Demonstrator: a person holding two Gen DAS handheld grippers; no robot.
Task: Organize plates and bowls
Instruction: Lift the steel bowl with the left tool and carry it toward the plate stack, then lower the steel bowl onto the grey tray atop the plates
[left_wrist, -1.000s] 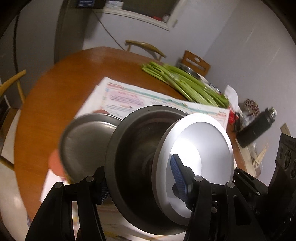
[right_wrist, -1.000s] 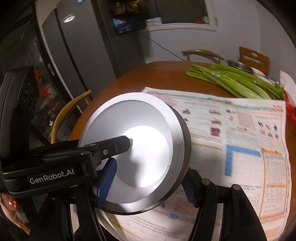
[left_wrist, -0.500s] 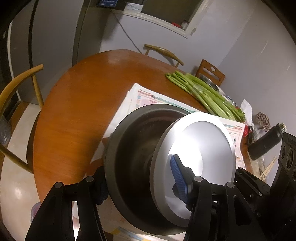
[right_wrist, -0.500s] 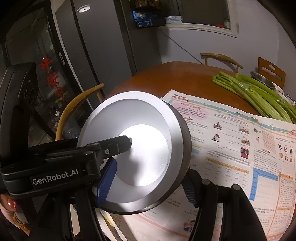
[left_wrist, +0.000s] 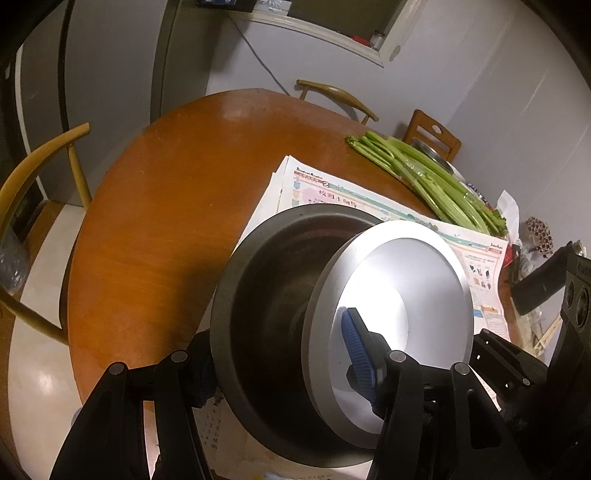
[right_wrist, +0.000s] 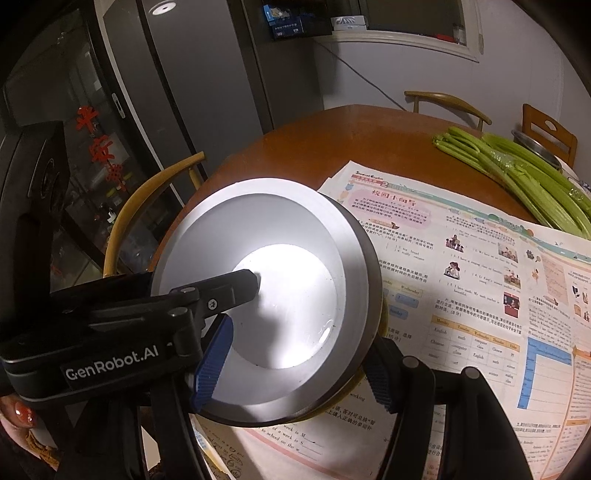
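A dark steel bowl with a white-lined bowl nested in it hangs tilted above the table, held by both grippers. My left gripper spans both walls: one finger sits outside the dark bowl and its blue pad lies inside the white one. Its jaws are opening with the bowls still between them. My right gripper is shut on the same stack, one pad inside the white bowl and the other outside the dark rim. The left gripper's finger reaches into the bowl from the left.
Below lie an open newspaper on a round wooden table, celery stalks and a steel dish at the far side. A black bottle lies at the right edge. Wooden chairs ring the table. A fridge stands behind.
Both grippers have carried the stacked bowls leftward over the table. More bare wood and the left chair now show. The steel plate seen at left a second ago has left the view.
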